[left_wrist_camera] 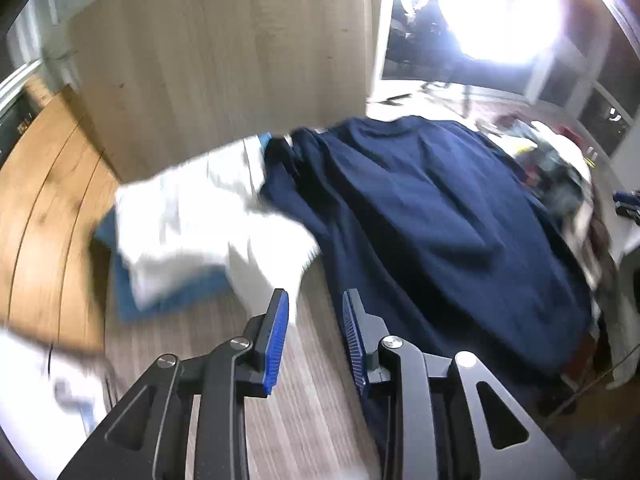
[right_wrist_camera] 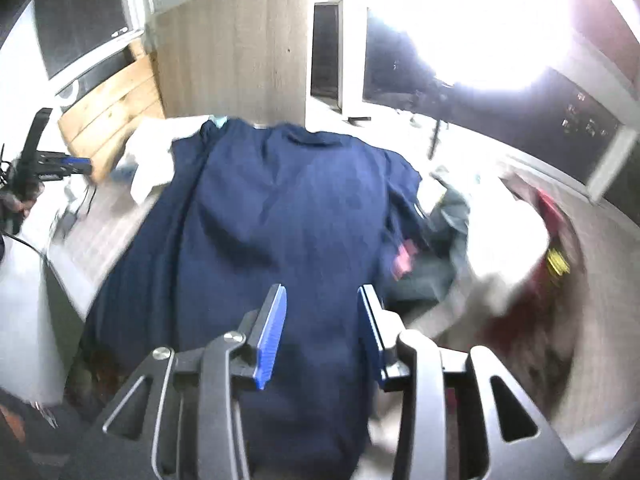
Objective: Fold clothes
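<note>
Fingers point(left_wrist_camera: 276, 336) parted, empty; right view alone shows left gripper point(right_wrist_camera: 76, 165).

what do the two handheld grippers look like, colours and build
Both match. The left gripper and right gripper have matte black, angular linkage arms with cut-out slots and round silver pivot bolts. Each finger ends in a flat black plate faced with a ribbed bright-blue pad. A black cable trails beside the left one in the right wrist view.
</note>
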